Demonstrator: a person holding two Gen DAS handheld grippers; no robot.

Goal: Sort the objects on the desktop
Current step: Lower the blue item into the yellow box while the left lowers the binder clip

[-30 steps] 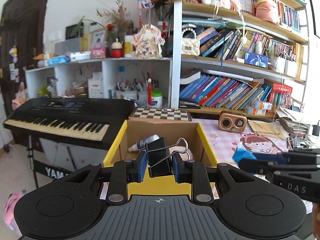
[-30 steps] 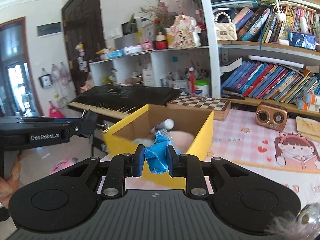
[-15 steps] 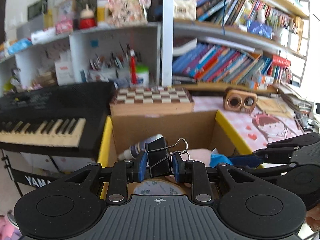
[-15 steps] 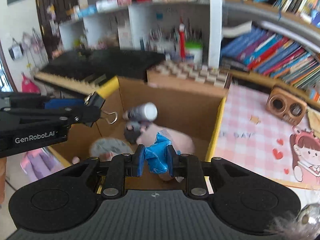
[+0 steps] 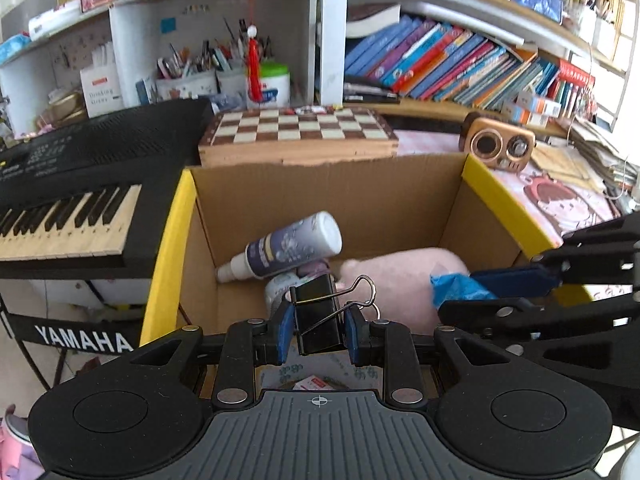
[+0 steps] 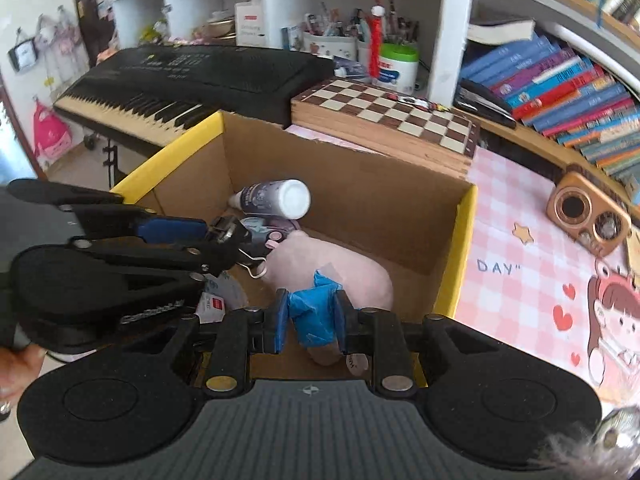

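Note:
My left gripper [image 5: 318, 330] is shut on a black binder clip [image 5: 318, 320] with wire handles, held over the open cardboard box [image 5: 168, 248] with yellow flaps. My right gripper [image 6: 310, 322] is shut on a crumpled blue wrapper [image 6: 314, 312], also above the box [image 6: 460, 240]. Inside lie a spray bottle [image 5: 288, 246], a pink plush toy [image 5: 400, 276] and a roll of tape [image 6: 228, 292]. Each gripper shows in the other's view: the right one [image 5: 452, 292] at the box's right side, the left one [image 6: 224, 240] at its left side.
A black keyboard [image 5: 72, 184] stands left of the box, a wooden chessboard case [image 5: 298, 132] behind it. On the pink checked mat [image 6: 520, 280] to the right sits a small brown radio [image 5: 500, 148]. Shelves of books and pen pots fill the back.
Both grippers have moved forward and down, from in front of the box to over its opening, tilting downward. Each still holds its object.

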